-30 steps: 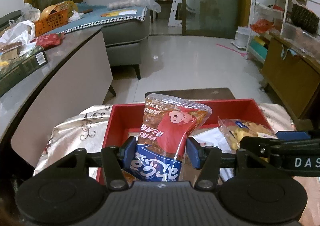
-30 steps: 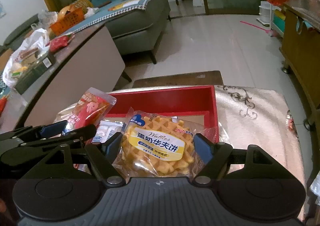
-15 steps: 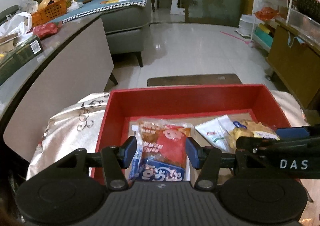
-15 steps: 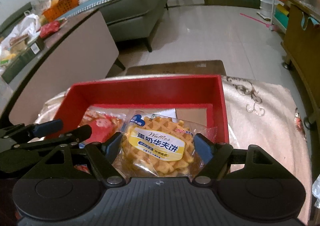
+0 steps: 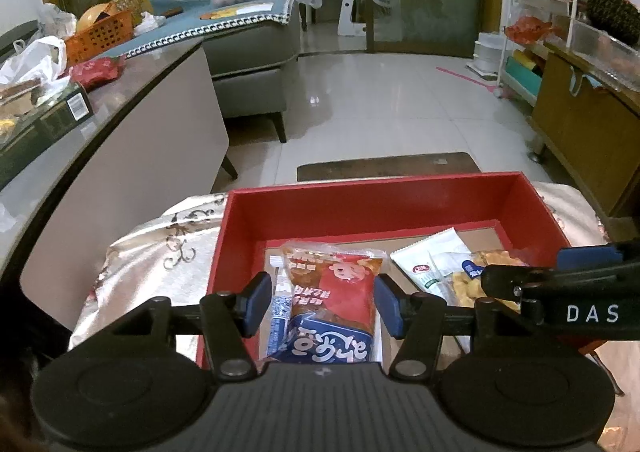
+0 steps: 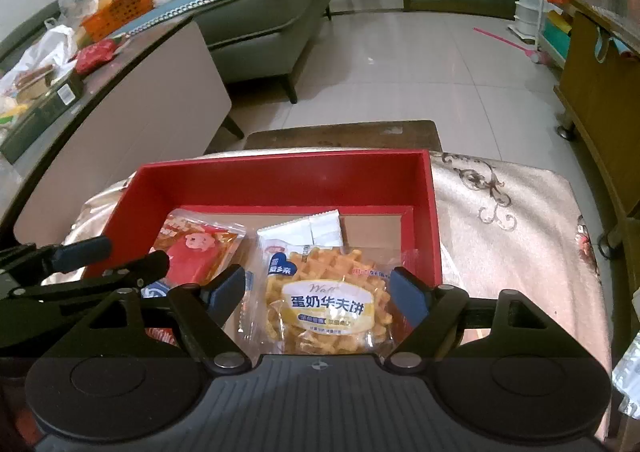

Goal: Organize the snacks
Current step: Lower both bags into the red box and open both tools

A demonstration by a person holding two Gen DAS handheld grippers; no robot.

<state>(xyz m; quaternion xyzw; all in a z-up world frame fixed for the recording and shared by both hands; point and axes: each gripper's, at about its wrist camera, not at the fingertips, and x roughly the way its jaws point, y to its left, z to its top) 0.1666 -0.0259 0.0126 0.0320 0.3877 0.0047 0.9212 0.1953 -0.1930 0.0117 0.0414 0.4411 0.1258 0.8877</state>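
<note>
A red box (image 5: 372, 192) stands on a cloth-covered table. A red-and-blue snack packet (image 5: 336, 292) lies flat in its left half. My left gripper (image 5: 320, 304) straddles that packet with its jaws opening, and the left pad stands clear of the wrapper. A waffle packet (image 6: 328, 300) rests in the box's right half, partly over a white sachet (image 6: 304, 228). My right gripper (image 6: 318, 292) is open around the waffle packet. Each gripper shows in the other's view: the right gripper (image 5: 520, 266) and the left gripper (image 6: 136, 252) hang side by side over the box (image 6: 280, 168).
The patterned tablecloth (image 6: 500, 220) spreads right of the box. A long counter (image 5: 120, 112) on the left carries an orange basket (image 5: 100, 36), bags and boxes. A grey sofa (image 5: 248, 52), a dark floor mat (image 5: 384, 166) and a wooden cabinet (image 5: 580, 112) lie beyond.
Both grippers came down over the red box. The red-and-blue packet went from upright above the box to lying inside it. The waffle packet sank out of the right jaws onto the box floor.
</note>
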